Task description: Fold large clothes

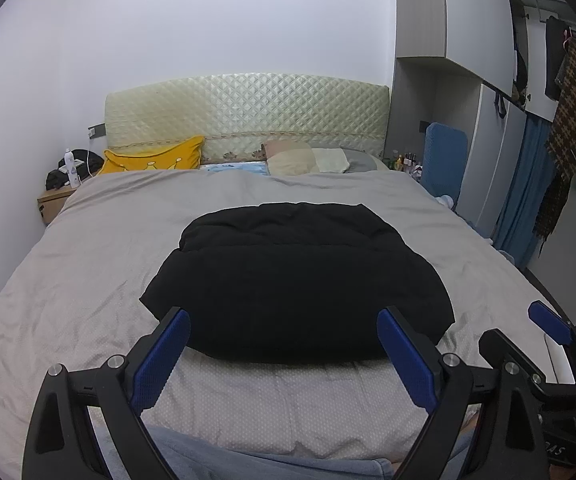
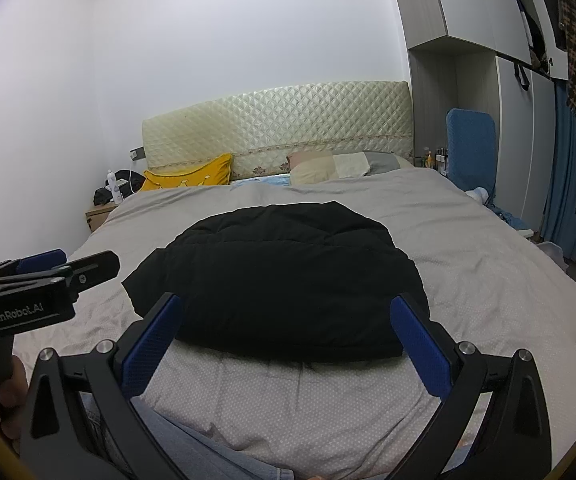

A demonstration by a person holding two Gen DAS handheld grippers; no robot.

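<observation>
— Ahead of both tongs, in the middle of the bed, lies the black padded jacket, folded into a thick bundle with one fold line running across its far part. Start on the left: what is the left gripper doing?

— Its blue pads stand wide apart, clamped on nothing. The near edge of the jacket sits between and just beyond the tips, not touching them.

— And to the right?

— The right gripper is the same: spread wide, empty, with the bundle's near hem just past its tips. In the left wrist view it shows at the far right, beside the left one.

— So which step is this?

— I judge the folding to be nearly done, or at a pause between folds. The bundle looks compact, and no sleeve sticks out that I can see.

— What would the next move need?

— If another fold is wanted, each tong must reach forward to a near corner, the left to the corner left of its tips, the right likewise, and bite through several puffy layers. Padded cloth springs back, so a shallow bite may slip.
</observation>
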